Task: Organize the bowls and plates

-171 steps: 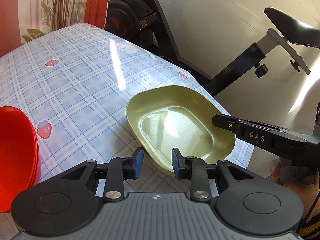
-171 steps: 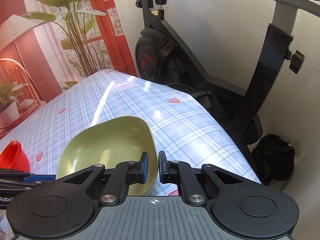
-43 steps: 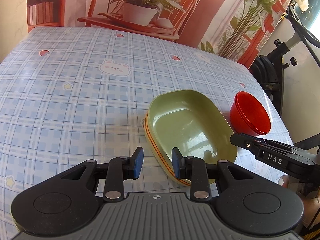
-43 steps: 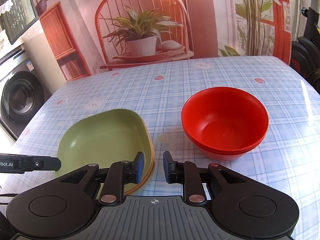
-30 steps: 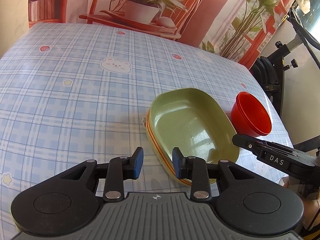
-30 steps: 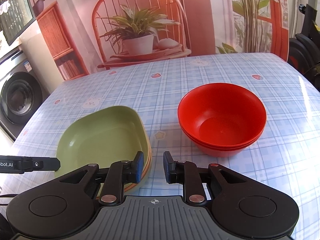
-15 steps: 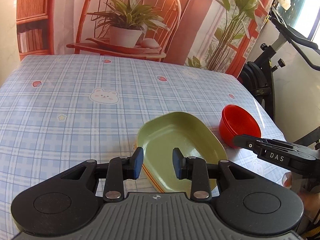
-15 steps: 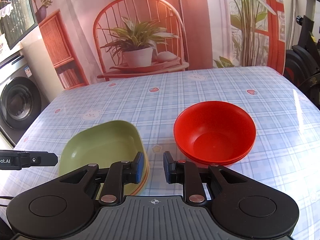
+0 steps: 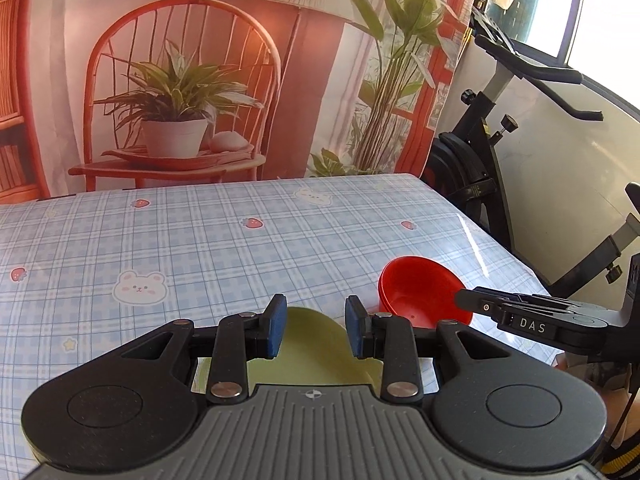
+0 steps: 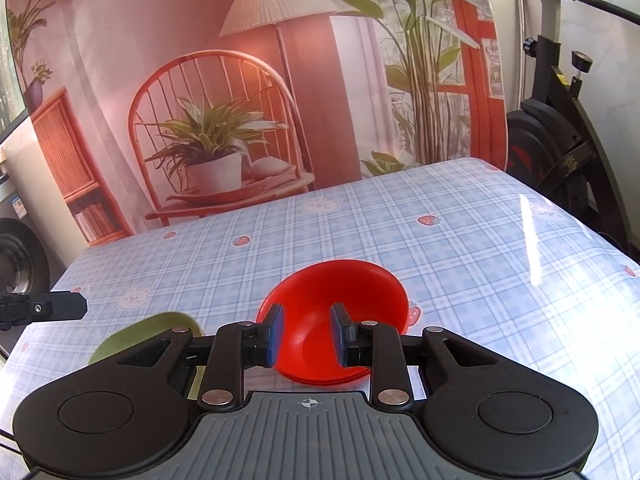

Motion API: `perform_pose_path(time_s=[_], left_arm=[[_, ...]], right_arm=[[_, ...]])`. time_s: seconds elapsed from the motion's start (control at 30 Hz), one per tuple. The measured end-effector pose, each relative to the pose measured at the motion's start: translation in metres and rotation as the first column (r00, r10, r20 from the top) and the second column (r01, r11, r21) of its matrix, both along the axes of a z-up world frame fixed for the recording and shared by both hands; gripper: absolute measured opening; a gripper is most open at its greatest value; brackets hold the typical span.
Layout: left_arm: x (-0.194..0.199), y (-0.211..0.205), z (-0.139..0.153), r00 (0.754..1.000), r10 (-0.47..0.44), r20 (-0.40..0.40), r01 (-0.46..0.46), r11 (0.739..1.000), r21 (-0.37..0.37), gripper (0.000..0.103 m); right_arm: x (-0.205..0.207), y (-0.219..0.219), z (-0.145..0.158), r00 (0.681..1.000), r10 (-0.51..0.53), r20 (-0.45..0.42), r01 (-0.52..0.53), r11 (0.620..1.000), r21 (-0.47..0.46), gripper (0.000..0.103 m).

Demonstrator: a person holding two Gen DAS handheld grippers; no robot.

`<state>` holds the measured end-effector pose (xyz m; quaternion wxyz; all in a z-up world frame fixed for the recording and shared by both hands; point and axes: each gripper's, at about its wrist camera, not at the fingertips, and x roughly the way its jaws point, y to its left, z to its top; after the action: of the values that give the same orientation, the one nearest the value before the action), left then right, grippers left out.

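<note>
Both tools hang above the near edge of the table (image 9: 224,240) with nothing in them. On the left tool (image 9: 314,330) the blue pads stand apart, and only the far end of the green plate (image 9: 316,352) shows through the gap, lying flat below it. On the right tool (image 10: 306,332) the jaws have just been opening a little; they too stand apart and grip nothing, with the red bowls (image 10: 360,292) framed between them but resting on the cloth beneath.

The dishes look sorted by kind: red bowls nested into one stack, the plate beside them to their left. In the right wrist view a second rim line shows under the top bowl, so nesting seems done. Whether more plates sit under the green one I cannot tell, as the tool bodies hide it. By my judgement the task is at or near its end, and both tools being clear of the dishes fits that.

The two groups sit close together near the front, apart from each other. Beyond them the checked cloth runs bare to the far edge by the printed backdrop. The table's right edge lies fairly near the bowls, with an exercise bike (image 9: 500,168) past it, so any further sliding is safer leftward or away.
</note>
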<state>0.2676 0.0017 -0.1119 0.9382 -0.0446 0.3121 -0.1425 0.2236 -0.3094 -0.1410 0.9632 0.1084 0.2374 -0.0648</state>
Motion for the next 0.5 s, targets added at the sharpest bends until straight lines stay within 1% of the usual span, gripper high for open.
perform_pose_path(time_s=[0.17,0.2,0.27,0.3,0.5], left_arm=[[0.014,-0.021,0.001,0.999,-0.045,0.001,0.044,0.998,0.044,0.034],[0.017,-0.025,0.001,0.998,-0.056,-0.002,0.056,0.997,0.048,0.034],[0.026,-0.034,0.0,0.997,-0.077,-0.014,0.077,0.996,0.051,0.041],[0.03,-0.039,-0.001,0.996,-0.087,-0.019,0.088,0.995,0.055,0.043],[0.056,-0.063,-0.009,0.989,-0.139,-0.054,0.142,0.988,0.06,0.043]], right_arm=[[-0.002,-0.014,-0.005,0.998,-0.055,-0.005,0.055,0.998,0.004,0.025],[-0.001,-0.017,-0.006,0.998,-0.066,-0.008,0.066,0.998,0.007,0.025],[0.001,-0.023,-0.007,0.996,-0.084,-0.014,0.085,0.996,0.017,0.025],[0.002,-0.027,-0.009,0.996,-0.092,-0.019,0.093,0.995,0.024,0.025],[0.005,-0.037,-0.012,0.993,-0.11,-0.03,0.111,0.993,0.039,0.026]])
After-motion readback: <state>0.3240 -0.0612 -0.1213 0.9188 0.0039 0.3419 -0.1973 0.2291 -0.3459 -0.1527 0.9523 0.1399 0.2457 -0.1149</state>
